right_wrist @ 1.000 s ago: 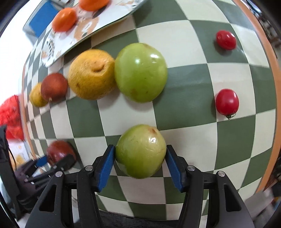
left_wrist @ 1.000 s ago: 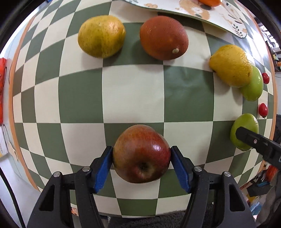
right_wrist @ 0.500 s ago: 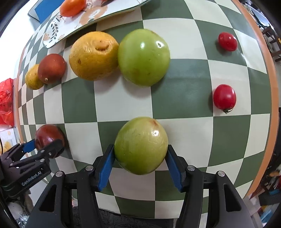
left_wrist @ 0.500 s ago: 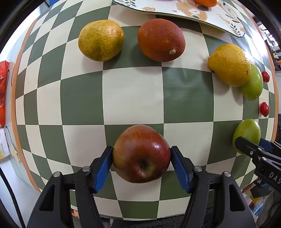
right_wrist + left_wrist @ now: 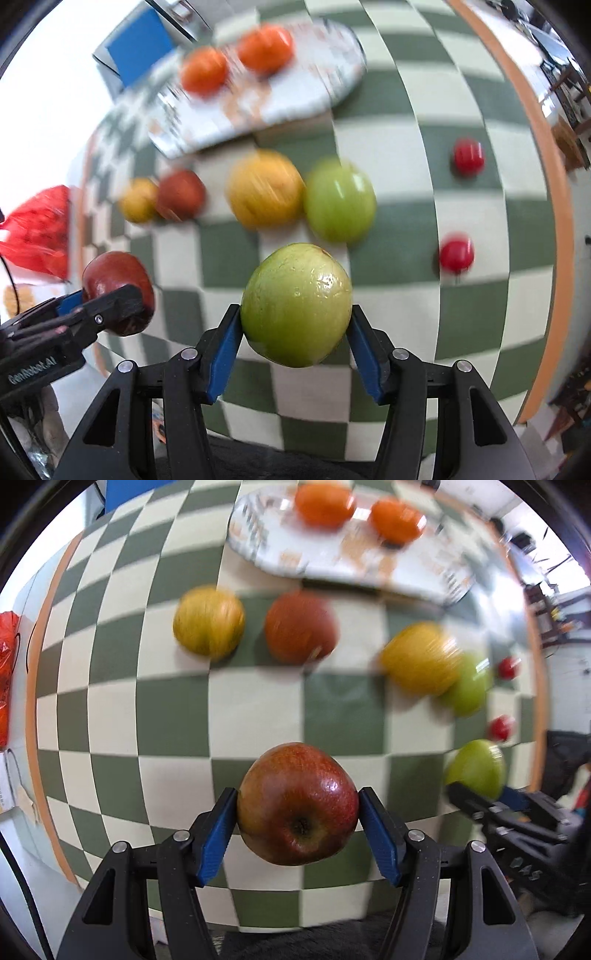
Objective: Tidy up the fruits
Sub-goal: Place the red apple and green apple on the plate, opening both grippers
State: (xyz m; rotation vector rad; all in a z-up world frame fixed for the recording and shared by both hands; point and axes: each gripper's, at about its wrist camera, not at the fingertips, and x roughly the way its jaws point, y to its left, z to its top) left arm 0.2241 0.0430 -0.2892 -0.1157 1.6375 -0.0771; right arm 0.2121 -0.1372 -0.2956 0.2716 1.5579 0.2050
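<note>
Since a second ago I have lifted both fruits off the tabletop (image 5: 258,709): left gripper (image 5: 297,812) clamps the red apple (image 5: 297,805), right gripper (image 5: 295,325) the green apple (image 5: 296,304), probably bound for the far-edge tray (image 5: 369,565).

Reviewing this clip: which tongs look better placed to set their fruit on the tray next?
Probably the left tongs: their red apple faces the tray almost straight ahead. From the right tongs, holding the green fruit, it lies up-left.
</note>
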